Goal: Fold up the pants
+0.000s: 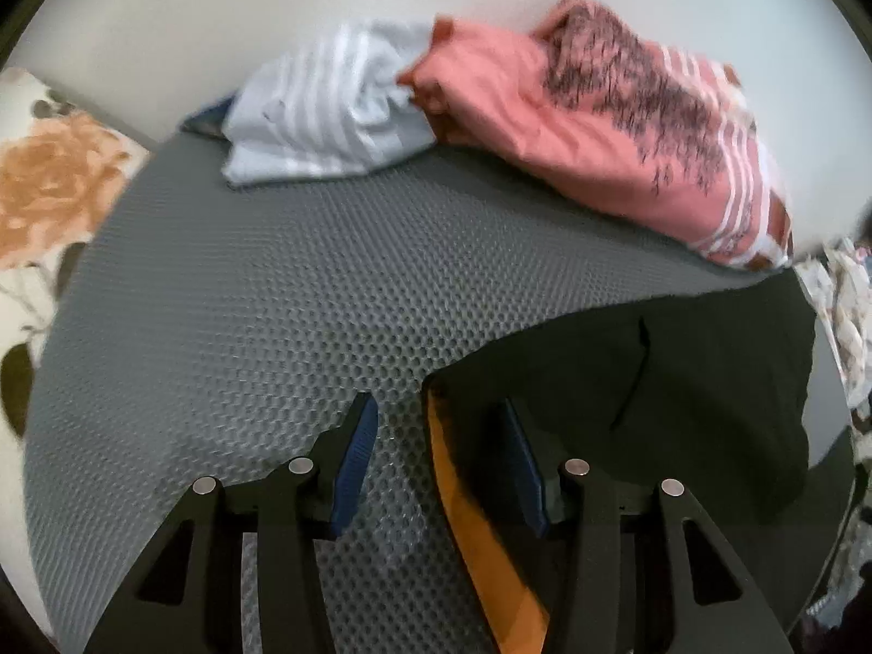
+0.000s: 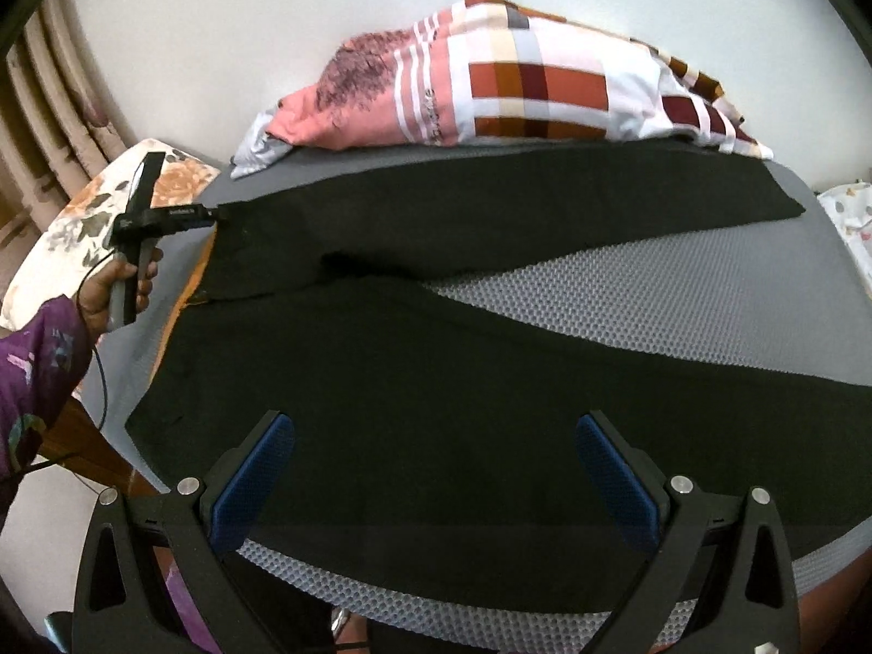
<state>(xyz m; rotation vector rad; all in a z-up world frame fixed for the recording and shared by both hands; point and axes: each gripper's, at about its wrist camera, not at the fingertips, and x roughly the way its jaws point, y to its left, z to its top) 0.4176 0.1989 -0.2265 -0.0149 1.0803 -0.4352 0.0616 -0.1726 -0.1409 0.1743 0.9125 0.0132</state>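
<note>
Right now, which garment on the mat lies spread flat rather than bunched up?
The black pants; the striped cloth and pink cloth sit crumpled by the wall.

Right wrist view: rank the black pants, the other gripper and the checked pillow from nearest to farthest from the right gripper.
1. black pants, spread on the grey mat directly under the open right gripper.
2. left gripper, far left, at the pants' waist corner.
3. checked pillow, at the back against the wall.
</note>
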